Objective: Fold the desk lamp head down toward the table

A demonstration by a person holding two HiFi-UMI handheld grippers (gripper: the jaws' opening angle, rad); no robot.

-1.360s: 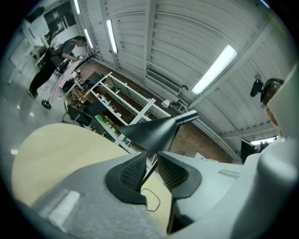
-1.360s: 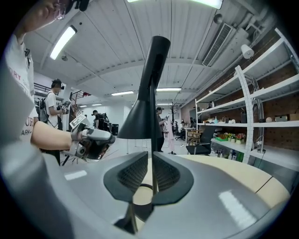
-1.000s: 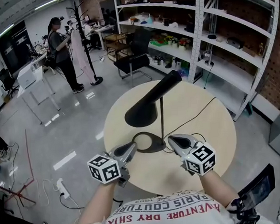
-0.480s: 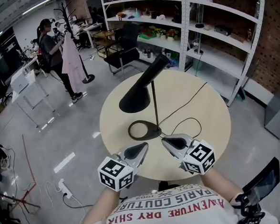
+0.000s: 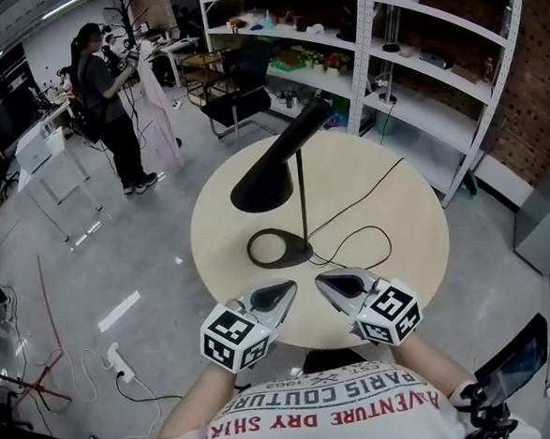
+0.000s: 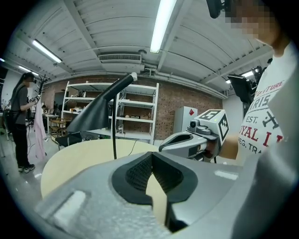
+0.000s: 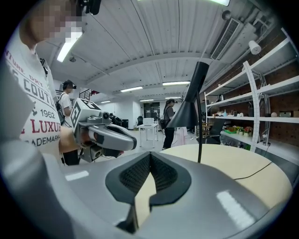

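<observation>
Desk lamp (image 5: 267, 179) stands on round table (image 5: 416, 223), shade angled down. Left gripper (image 5: 282, 291) and right gripper (image 5: 325, 283) sit near its base, jaws pressed together, empty.

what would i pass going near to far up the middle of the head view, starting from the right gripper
right gripper → lamp base → lamp head → black chair → metal shelving
</observation>
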